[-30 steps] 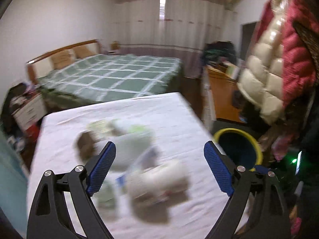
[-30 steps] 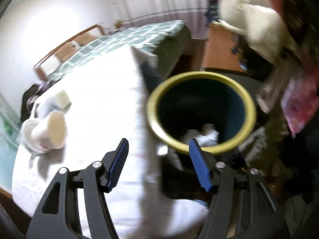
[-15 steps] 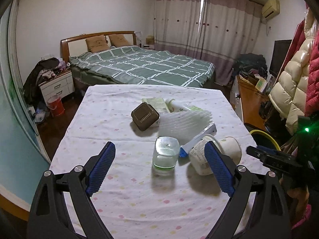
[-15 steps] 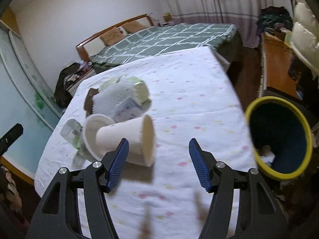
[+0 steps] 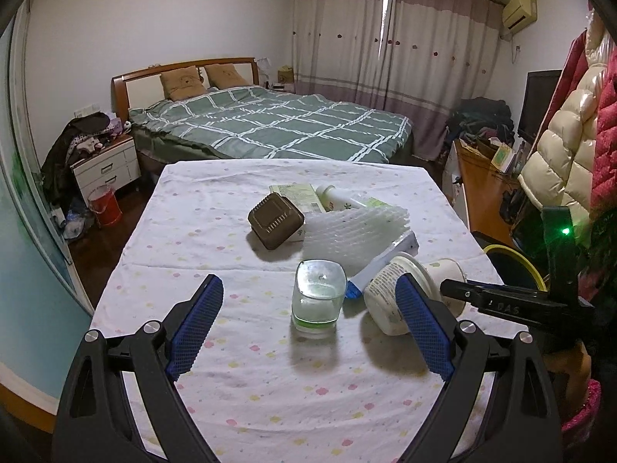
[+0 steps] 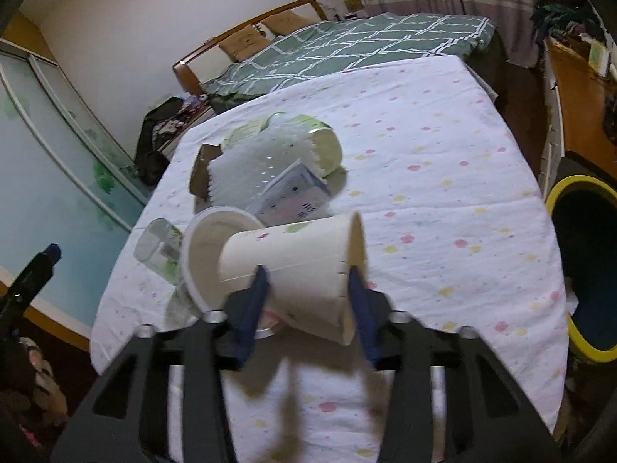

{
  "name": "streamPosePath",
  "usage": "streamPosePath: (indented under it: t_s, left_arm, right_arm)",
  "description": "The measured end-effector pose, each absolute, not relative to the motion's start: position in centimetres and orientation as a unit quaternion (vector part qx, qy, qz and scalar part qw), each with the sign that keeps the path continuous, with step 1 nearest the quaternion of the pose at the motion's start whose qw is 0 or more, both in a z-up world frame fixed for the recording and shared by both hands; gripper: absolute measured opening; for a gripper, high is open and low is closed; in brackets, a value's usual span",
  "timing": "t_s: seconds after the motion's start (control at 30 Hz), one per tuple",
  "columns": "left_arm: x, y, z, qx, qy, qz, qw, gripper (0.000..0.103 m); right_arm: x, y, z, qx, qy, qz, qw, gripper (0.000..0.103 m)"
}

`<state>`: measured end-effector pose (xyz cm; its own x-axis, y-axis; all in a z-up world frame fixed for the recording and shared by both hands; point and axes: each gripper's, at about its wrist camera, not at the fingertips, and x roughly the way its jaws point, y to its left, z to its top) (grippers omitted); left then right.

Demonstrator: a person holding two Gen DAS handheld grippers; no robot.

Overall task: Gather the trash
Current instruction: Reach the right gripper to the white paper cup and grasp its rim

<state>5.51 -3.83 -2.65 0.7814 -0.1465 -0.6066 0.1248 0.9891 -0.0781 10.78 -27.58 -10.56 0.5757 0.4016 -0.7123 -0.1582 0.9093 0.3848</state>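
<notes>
- The right gripper (image 6: 308,293) had just been closing, and its blue pads sat on either side of a white paper cup (image 6: 304,266) that lay on its side, mouth toward the right; the pads appeared to pinch the cup near its rim.
- The paper cup rested against a white round tub (image 6: 204,247) at the near right part of the table (image 6: 443,154), which was covered with a white cloth dotted in pink and yellow.
- The left gripper (image 5: 308,328) hung spread wide over the near side of the table, with nothing between its pads.
- A clear glass tumbler (image 5: 318,297) with a greenish base stood upright just beyond the left gripper's opening, left of the tub.
- Farther in, a loose pile of rubbish lay at the middle of the table: a brown square container (image 5: 275,222) tilted on edge, a sheet of white foam netting (image 5: 354,227), a white and blue carton (image 5: 381,262) leaning under the netting, and a white bottle (image 5: 339,196) lying at the far side on a pale green packet (image 5: 297,193).
- A dark bin with a yellow rim (image 6: 582,266) stood on the floor just off the right edge of the table, well apart from the cup.
- Behind the table was a bed (image 5: 270,127) with a green checked cover.
- Padded jackets (image 5: 567,146) hung at the far right.
</notes>
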Motion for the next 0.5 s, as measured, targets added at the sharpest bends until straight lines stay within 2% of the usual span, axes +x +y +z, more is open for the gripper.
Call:
streamPosePath:
  t_s: [0.1,0.27,0.3,0.5]
  left_arm:
    - [5.7,-4.0,-3.0,-0.016,0.327,-0.073,0.942,0.09]
    - [5.6,-4.7,-3.3,-0.011,0.328,-0.077,0.941,0.09]
    - [5.7,-4.8,-3.3,-0.01,0.328,-0.078,0.941,0.09]
    - [5.6,-5.3,-3.5,-0.005,0.329,-0.084,0.94,0.09]
  right_arm:
    - [10.2,-27.7,-10.0,0.15,0.422,0.173,0.877,0.016]
    - [9.0,-28.2,-8.7,0.156,0.405,0.176,0.883,0.008]
    - [8.8,-28.3,-8.5,0.157,0.404,0.177,0.884,0.003]
    - [7.6,-29.2,-7.8,0.157,0.393,0.17,0.89,0.003]
